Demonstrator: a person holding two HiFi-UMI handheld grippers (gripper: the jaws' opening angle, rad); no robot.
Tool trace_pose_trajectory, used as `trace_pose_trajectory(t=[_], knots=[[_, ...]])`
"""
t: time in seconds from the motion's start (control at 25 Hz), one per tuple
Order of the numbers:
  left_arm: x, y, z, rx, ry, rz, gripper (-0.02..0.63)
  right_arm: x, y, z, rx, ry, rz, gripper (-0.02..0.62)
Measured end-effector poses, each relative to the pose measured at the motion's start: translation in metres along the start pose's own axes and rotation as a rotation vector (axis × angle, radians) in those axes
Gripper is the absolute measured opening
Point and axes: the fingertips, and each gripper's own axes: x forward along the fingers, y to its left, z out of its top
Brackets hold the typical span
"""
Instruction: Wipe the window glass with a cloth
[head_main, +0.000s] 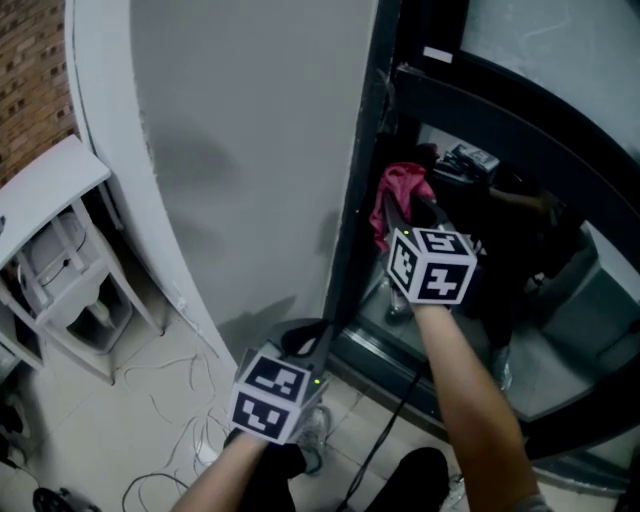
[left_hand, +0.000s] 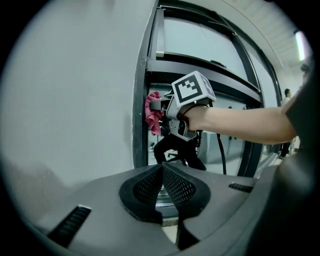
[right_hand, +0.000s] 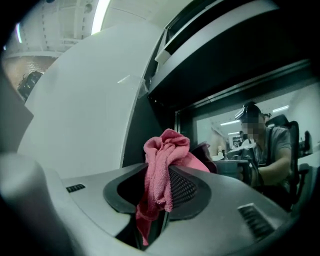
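Note:
A pink cloth (right_hand: 162, 170) is bunched between the jaws of my right gripper (right_hand: 161, 192), which is shut on it. In the head view the pink cloth (head_main: 398, 190) is held up near the left edge of the window glass (head_main: 520, 250), beside the dark frame post (head_main: 360, 170); whether it touches the glass I cannot tell. My left gripper (left_hand: 161, 184) is shut with nothing in it, lower down by the frame post (left_hand: 141, 110). From there the cloth (left_hand: 153, 112) and the right gripper's marker cube (left_hand: 192, 88) show ahead.
A white wall panel (head_main: 240, 150) runs left of the window. A white shelf unit (head_main: 55, 250) stands at far left, cables (head_main: 170, 400) lie on the tiled floor. A seated person (right_hand: 270, 145) shows through the glass.

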Motion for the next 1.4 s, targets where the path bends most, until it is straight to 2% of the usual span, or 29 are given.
trace_pose_trajectory(t=[0.28, 0.72, 1.4], knots=[[0.004, -0.002, 0.006, 0.01, 0.003, -0.009, 0.005, 0.007, -0.017, -0.015, 0.016, 0.029, -0.055, 0.109], [0.013, -0.023, 0.01, 0.021, -0.003, -0.041, 0.005, -0.028, -0.042, -0.014, -0.008, 0.015, -0.132, 0.109], [0.051, -0.133, 0.022, 0.088, -0.007, -0.194, 0.005, -0.161, -0.14, -0.027, -0.052, 0.009, -0.283, 0.109]])
